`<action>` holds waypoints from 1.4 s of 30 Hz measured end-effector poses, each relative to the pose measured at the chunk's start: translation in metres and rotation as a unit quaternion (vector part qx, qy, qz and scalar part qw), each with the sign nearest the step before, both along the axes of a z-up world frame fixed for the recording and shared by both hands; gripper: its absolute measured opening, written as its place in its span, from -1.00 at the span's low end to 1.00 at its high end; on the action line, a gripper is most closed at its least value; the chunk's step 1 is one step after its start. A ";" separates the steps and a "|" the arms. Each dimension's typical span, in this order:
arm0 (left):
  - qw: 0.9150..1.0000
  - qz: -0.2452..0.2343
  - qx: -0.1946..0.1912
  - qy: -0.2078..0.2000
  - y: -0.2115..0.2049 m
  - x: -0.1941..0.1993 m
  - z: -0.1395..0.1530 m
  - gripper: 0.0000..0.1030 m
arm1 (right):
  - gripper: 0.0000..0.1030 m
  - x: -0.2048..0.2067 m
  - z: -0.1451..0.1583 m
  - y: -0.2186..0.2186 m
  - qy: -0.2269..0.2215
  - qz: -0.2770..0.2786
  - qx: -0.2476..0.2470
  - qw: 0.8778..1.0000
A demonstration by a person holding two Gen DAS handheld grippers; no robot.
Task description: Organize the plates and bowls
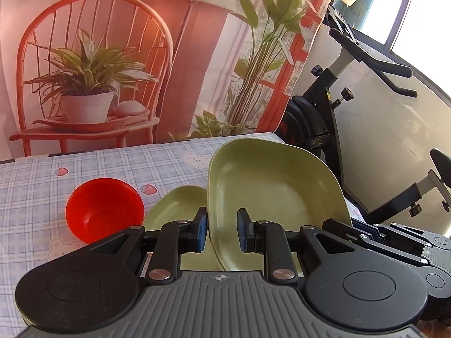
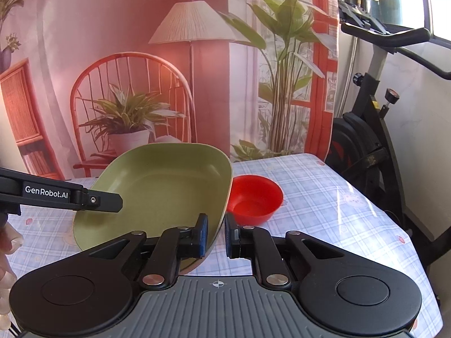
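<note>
A large green plate (image 1: 276,194) is held tilted above the table. My left gripper (image 1: 222,229) has its jaws either side of the plate's near left rim, with a visible gap on the right pad. My right gripper (image 2: 217,235) is closed on the same plate's (image 2: 163,191) right rim. A second green plate (image 1: 177,208) lies flat on the table under and left of it. A red bowl (image 1: 104,209) stands upright to the left, and also shows in the right wrist view (image 2: 253,198) beyond the plate.
The table has a blue checked cloth (image 1: 98,160) with bear and strawberry prints. A printed backdrop (image 1: 112,56) hangs behind. An exercise bike (image 1: 352,104) stands just off the table's right edge (image 2: 375,205).
</note>
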State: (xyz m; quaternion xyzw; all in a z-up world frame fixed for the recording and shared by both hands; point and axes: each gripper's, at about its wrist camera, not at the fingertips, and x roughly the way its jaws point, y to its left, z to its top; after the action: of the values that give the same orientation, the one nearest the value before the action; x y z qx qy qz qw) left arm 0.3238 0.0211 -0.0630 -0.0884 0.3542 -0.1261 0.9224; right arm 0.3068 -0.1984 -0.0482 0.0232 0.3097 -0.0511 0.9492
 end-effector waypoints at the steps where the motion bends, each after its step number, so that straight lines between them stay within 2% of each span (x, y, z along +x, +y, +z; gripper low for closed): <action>1: 1.000 0.001 0.002 -0.001 0.002 0.002 0.001 -0.55 | -0.77 0.004 0.000 0.002 0.001 0.001 0.003 1.000; 8: 0.999 -0.002 0.032 -0.006 0.017 0.023 0.001 -0.55 | -0.76 0.032 -0.011 0.010 0.010 0.005 0.034 0.999; 12: 0.998 -0.020 0.055 0.025 0.021 0.046 -0.020 -0.54 | -0.72 0.039 -0.029 0.014 0.023 0.003 0.049 0.999; 15: 0.997 -0.032 0.048 0.058 0.026 0.060 -0.039 -0.54 | -0.70 0.046 -0.048 0.012 0.048 0.002 0.071 0.996; 23: 0.991 -0.054 0.095 0.083 0.017 0.086 -0.069 -0.54 | -0.69 0.056 -0.087 0.006 0.097 -0.022 0.118 0.988; 30: 0.988 -0.038 0.124 0.083 0.012 0.100 -0.082 -0.53 | -0.67 0.059 -0.103 -0.002 0.123 -0.033 0.174 0.977; 36: 0.986 -0.040 0.145 0.078 0.006 0.107 -0.085 -0.53 | -0.65 0.065 -0.110 -0.003 0.138 -0.039 0.195 0.970; 42: 0.985 -0.043 0.154 0.070 0.003 0.112 -0.087 -0.52 | -0.65 0.067 -0.111 -0.004 0.135 -0.048 0.196 0.970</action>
State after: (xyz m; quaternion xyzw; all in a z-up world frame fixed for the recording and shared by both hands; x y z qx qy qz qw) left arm 0.4357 0.0245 -0.1500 0.0615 0.4364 -0.1034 0.8917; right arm 0.3734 -0.2024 -0.1590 0.2166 0.4374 -0.0375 0.8720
